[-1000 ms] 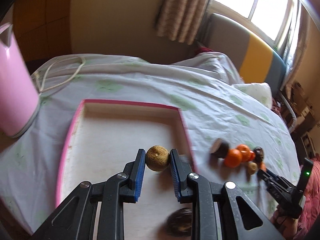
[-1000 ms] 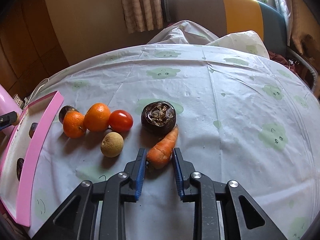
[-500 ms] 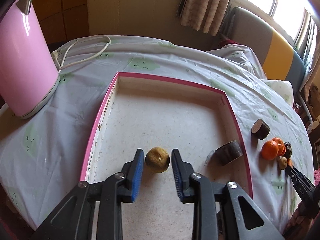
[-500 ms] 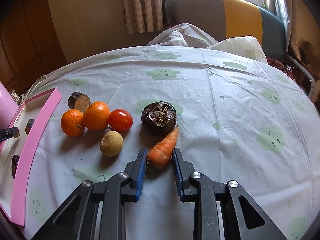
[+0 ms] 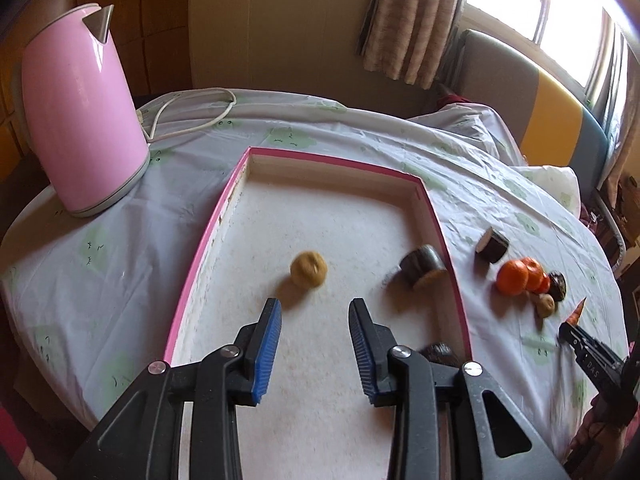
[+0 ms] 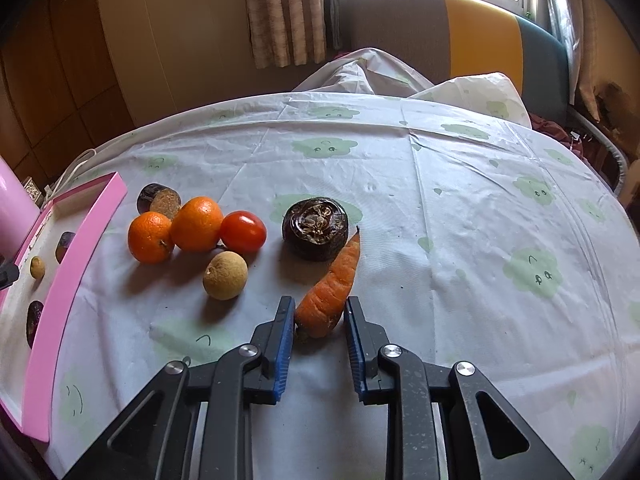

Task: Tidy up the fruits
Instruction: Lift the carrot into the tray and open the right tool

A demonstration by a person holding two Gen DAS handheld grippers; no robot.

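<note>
The pink-rimmed tray [image 5: 208,240] holds a tan longan [image 5: 308,269] and two dark cut pieces [image 5: 422,266]. My left gripper [image 5: 315,308] hovers just short of that longan, jaws opening, nothing between them. In the right wrist view my right gripper [image 6: 320,312] is shut on the thick end of a carrot [image 6: 332,284] that rests on the tablecloth. To its left lie two oranges [image 6: 150,237], a tomato [image 6: 243,232], a second longan [image 6: 225,275], a dark round water chestnut [image 6: 315,234] and a dark cut piece [image 6: 159,200].
A pink kettle [image 5: 80,108] with a white cord [image 5: 192,120] stands left of the tray. The table carries a pale cloth with green prints [image 6: 480,208]. A sofa and curtains lie beyond the far edge.
My left gripper let go of the longan and drew back; the longan now lies loose on the tray floor. The right gripper stayed on the carrot.
</note>
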